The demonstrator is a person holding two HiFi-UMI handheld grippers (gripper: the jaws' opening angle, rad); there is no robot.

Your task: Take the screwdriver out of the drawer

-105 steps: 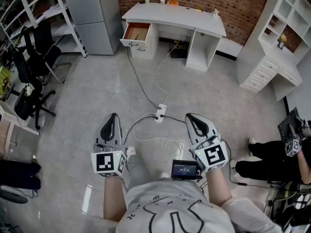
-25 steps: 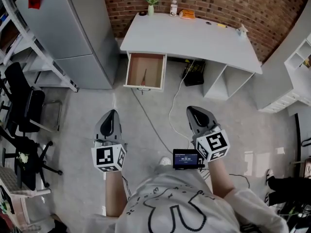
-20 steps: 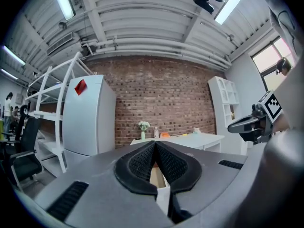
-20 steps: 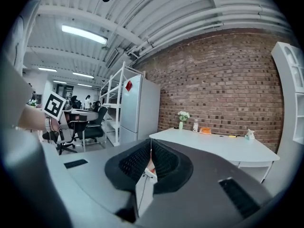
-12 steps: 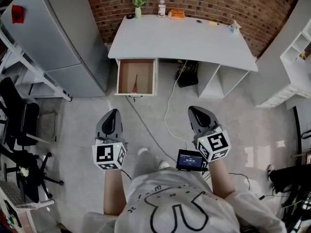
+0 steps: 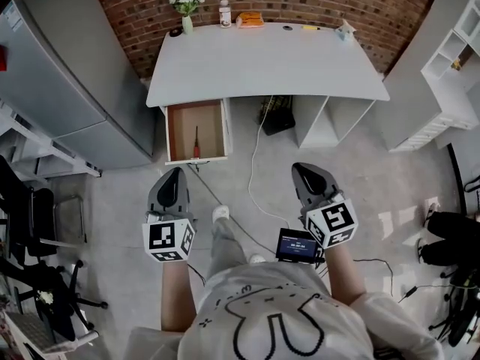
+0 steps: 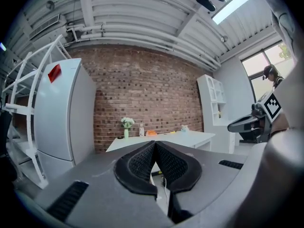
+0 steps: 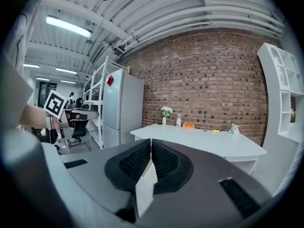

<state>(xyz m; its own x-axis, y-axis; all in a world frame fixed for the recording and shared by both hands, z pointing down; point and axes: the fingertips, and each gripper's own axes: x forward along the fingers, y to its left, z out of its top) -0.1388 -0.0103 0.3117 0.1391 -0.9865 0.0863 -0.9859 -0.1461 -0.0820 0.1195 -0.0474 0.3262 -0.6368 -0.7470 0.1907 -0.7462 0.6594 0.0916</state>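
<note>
red-handled, i think, screwdriver (image 6: pixel 196 142) lies lengthwise in open drawer (image 6: pixel 169 130), just ahead of left gripper (image 6: pixel 174 175); right gripper (image 6: pixel 301 170) farther; both jaws pressed together, empty.

White worktop (image 6: pixel 262 62): flower vase (image 6: pixel 187 24), bottle (image 6: pixel 225 13) and orange item (image 6: pixel 250 19) stand along its back edge. Open drawer (image 6: pixel 178 126) beneath left end holds screwdriver (image 6: pixel 196 142).

the drawer (image 6: pixel 196 158) juts out from under the white desk (image 6: pixel 262 62), its top uncovered and open to reach from above. the refrigerator (image 6: pixel 67 88) stands close on its left. a power cable (image 6: pixel 251 172) trails over the floor (image 6: pixel 120 193) just right of it. the floor before the drawer front is passable.
</note>
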